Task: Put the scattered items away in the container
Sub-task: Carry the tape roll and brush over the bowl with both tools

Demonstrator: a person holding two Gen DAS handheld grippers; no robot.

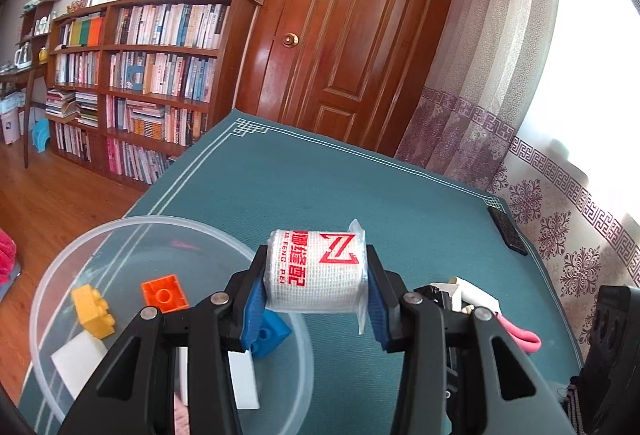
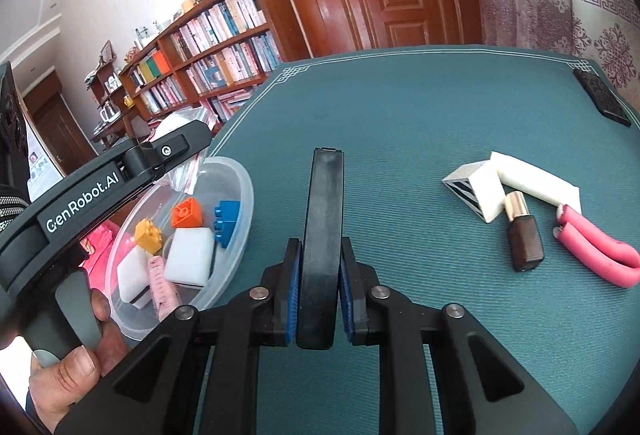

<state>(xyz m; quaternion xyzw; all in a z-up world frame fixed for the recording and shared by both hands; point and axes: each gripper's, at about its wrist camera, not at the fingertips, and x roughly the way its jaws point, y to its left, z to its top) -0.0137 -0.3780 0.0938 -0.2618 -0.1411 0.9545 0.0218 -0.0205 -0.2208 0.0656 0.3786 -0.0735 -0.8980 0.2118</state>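
The clear container (image 2: pixel 240 187) at the table's (image 2: pixel 420 107) left edge holds yellow (image 2: pixel 148 235), orange (image 2: pixel 186 213) and blue bricks (image 2: pixel 226 221); the left gripper (image 1: pixel 316 289) clamps a bandage roll (image 1: pixel 316 271), and the right gripper (image 2: pixel 319 299) clamps a black flat object (image 2: pixel 322 235).

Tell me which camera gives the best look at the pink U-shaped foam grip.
The right wrist view: the pink U-shaped foam grip lies fully visible on the teal table mat, beside a brown lipstick tube. The left wrist view shows only its curved end, mostly hidden behind the gripper arm.

Open mat (image 2: pixel 420 123) left clear across far half. Near-right path blocked by lipstick (image 2: pixel 524 235), pink clip (image 2: pixel 600 247), white blocks (image 2: pixel 532 183). Container (image 2: pixel 240 191) floor crowded by bricks (image 2: pixel 186 213); rim unobstructed above.
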